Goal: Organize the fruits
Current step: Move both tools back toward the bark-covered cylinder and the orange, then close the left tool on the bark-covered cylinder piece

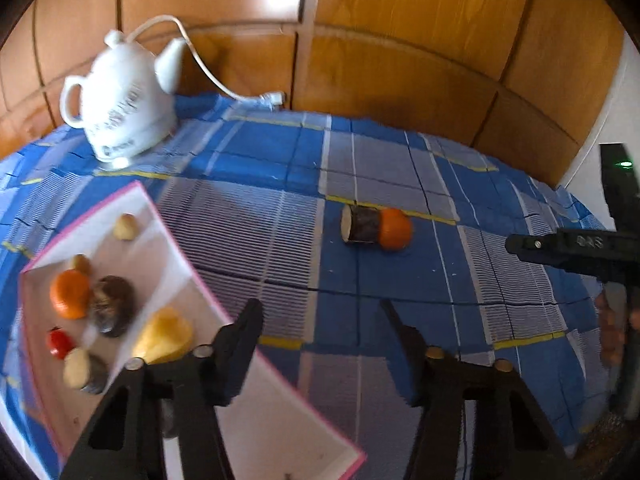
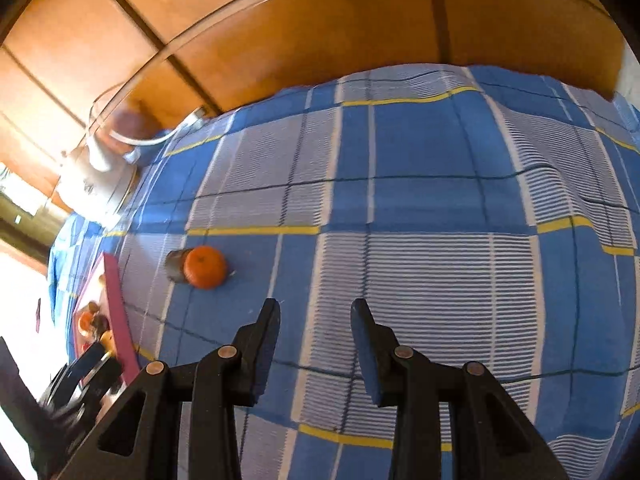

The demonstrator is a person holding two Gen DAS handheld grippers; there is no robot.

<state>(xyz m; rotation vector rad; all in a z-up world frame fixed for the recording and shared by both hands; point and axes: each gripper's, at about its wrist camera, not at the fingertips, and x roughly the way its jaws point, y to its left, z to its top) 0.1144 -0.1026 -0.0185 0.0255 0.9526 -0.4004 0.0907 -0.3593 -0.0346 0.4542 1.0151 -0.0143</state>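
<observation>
Fruit pieces (image 1: 100, 304) gathered in white tray with pink rim (image 1: 176, 240), at near left of table: one orange (image 1: 70, 294), dark brown round piece (image 1: 112, 306) touching it, yellow wedge (image 1: 164, 336), small red piece (image 1: 59, 343), pale pieces at far end and near end. Tray edge also seen at left from right wrist view (image 2: 120, 312).

Second orange (image 1: 395, 228) loose on cloth, mid-table, well apart from tray, touching short dark log-shaped piece with pale cut face (image 1: 360, 224) on its left. Same pair seen from right wrist: orange (image 2: 205, 267) nearer, dark piece (image 2: 176, 266) behind on left.

Left gripper (image 1: 320, 320) above near right edge of tray, jaws parted, nothing between them; left finger (image 1: 240, 344) over tray rim, blurred. Right gripper (image 2: 314, 320) over bare cloth, right of loose orange, jaws narrowly apart, nothing held; also in sight at right edge of left wrist view (image 1: 568, 246).

Blue, white and yellow checked cloth (image 2: 420, 184) covering table. White teapot-shaped kettle (image 1: 124, 100) at far left, cord (image 1: 208, 72) trailing to plug at far edge. Wooden panelling (image 1: 400, 40) behind.
</observation>
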